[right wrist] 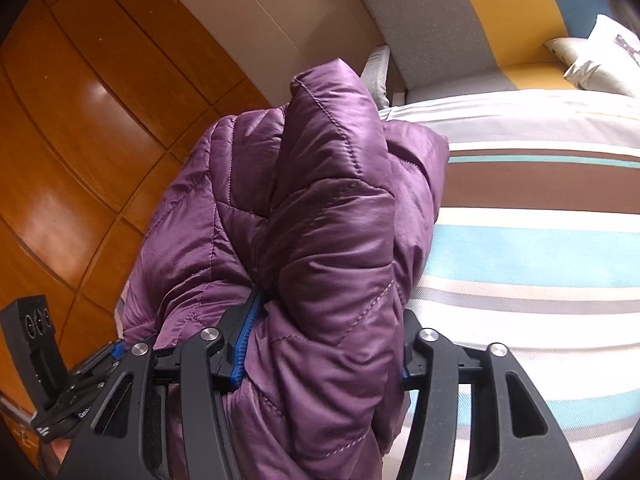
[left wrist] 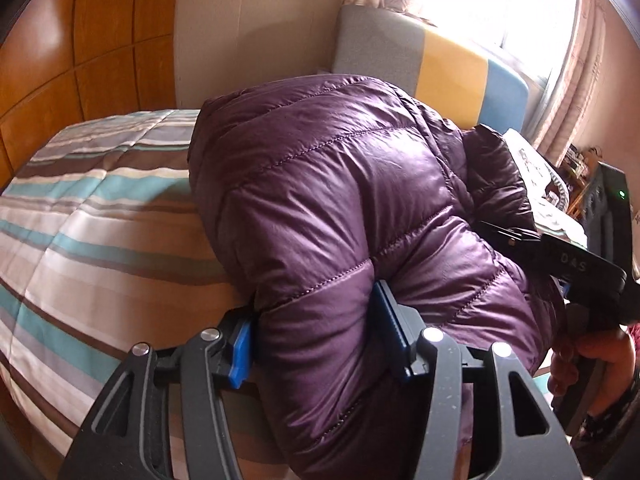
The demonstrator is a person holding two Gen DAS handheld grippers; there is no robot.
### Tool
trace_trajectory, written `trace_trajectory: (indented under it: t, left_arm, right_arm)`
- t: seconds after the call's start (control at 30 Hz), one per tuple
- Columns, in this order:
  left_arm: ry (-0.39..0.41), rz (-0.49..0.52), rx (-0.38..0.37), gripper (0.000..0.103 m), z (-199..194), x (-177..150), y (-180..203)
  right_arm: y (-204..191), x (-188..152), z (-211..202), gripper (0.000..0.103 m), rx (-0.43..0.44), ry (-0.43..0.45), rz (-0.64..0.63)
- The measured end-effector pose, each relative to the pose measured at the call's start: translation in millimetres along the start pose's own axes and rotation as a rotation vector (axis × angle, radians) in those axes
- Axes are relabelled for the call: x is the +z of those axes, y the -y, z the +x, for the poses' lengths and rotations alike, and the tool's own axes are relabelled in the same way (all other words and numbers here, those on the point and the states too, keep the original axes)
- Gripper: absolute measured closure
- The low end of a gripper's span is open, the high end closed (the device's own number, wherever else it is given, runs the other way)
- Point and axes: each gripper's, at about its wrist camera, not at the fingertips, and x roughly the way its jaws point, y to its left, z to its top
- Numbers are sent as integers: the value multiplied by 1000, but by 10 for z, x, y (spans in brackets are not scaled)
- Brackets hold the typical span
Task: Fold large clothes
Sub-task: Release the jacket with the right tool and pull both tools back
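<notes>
A puffy purple quilted jacket (left wrist: 340,200) lies bunched in thick folds on a bed with a striped cover (left wrist: 100,220). My left gripper (left wrist: 316,340) has a fat roll of the jacket filling the gap between its blue pads, and both pads press into the fabric. In the right wrist view my right gripper (right wrist: 324,352) holds another thick fold of the jacket (right wrist: 320,200) the same way; its right pad is mostly hidden by cloth. The right gripper's body (left wrist: 580,268) and the hand holding it (left wrist: 592,360) show at the left view's right edge.
A wooden wardrobe (left wrist: 80,40) stands behind the bed. A grey, yellow and blue headboard (left wrist: 440,60) sits below a bright curtained window (left wrist: 520,8). A pillow (right wrist: 600,60) lies by the headboard. Striped cover (right wrist: 540,240) stretches to the right of the jacket.
</notes>
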Motion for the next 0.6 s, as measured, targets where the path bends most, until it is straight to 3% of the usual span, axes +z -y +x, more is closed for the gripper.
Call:
trace_trajectory:
  t: [0.27,0.4,0.53,0.6]
  left_arm:
    - [12,-1,47,44,-152,-76,56]
    - [24,4,80,39,-256,-111,97]
    - [53,8,99,34,-379,-131,143]
    - [71,34,119,34,-414,-114,204]
  right_arm:
    - [-300,-87,-457,47,-113,54,-114]
    - [-484,-132,-735,47,-192,160,-192]
    - [-687,-109,-896,47,-178,262,-244]
    - [-793,51,-775,47,-161,256,-293]
